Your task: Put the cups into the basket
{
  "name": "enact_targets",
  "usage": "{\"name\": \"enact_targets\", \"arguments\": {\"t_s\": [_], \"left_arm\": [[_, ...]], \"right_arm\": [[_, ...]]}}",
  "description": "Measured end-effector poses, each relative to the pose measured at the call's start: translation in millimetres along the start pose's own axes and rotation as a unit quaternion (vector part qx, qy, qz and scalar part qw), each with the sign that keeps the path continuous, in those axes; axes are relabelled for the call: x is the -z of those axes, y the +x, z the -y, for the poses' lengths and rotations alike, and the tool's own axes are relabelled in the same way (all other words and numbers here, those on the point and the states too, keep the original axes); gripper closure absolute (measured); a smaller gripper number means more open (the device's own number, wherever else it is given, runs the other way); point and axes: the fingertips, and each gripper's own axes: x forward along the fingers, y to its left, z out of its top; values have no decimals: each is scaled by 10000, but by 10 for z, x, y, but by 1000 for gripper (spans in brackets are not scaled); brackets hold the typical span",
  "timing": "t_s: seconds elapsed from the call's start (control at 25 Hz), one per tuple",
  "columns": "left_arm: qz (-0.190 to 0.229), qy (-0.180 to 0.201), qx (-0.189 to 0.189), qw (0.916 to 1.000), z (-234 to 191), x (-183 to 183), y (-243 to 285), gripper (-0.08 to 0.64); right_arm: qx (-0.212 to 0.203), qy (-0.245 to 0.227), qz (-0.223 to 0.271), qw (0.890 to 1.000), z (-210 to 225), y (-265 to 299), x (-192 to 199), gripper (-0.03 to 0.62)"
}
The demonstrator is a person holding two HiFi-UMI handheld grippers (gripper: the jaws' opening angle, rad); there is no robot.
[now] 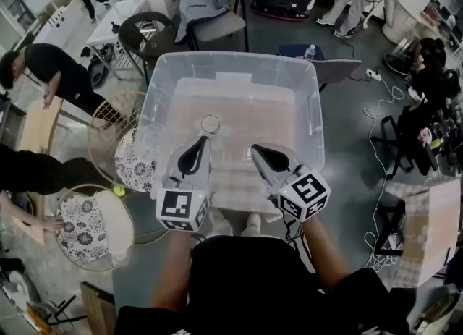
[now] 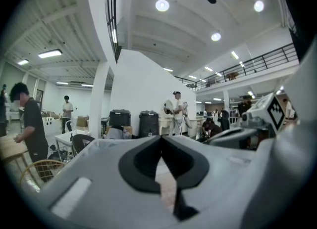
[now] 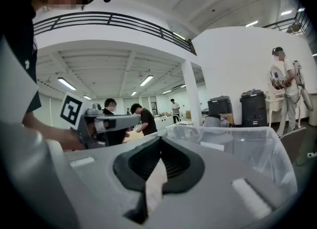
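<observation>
Over a clear basket on grey floor, left claw and right claw hover closed, empty.

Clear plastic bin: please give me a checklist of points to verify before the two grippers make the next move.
1. Left gripper empty: ok, jaws together with nothing between them.
2. Right gripper empty: ok, jaws together with nothing between them.
3. Jaws ready to take a cup: not ok, both shut.
4. Small round cup inside the clear plastic bin: ok.
5. More cups left to collect: cannot tell, none in view outside the bin.
</observation>
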Motion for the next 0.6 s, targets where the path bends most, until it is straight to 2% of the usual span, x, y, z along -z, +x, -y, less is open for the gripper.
{"name": "enact_targets", "arguments": {"t_s": [0.28, 0.6], "left_arm": [[-65, 9, 109, 9999, 134, 54, 110, 552], [-172, 30, 268, 9995, 267, 137, 168, 552]], "right_arm": [[-318, 159, -713, 9968, -82, -526, 610, 591], [11, 188, -1371, 9904, -26, -711, 1201, 589]]}}
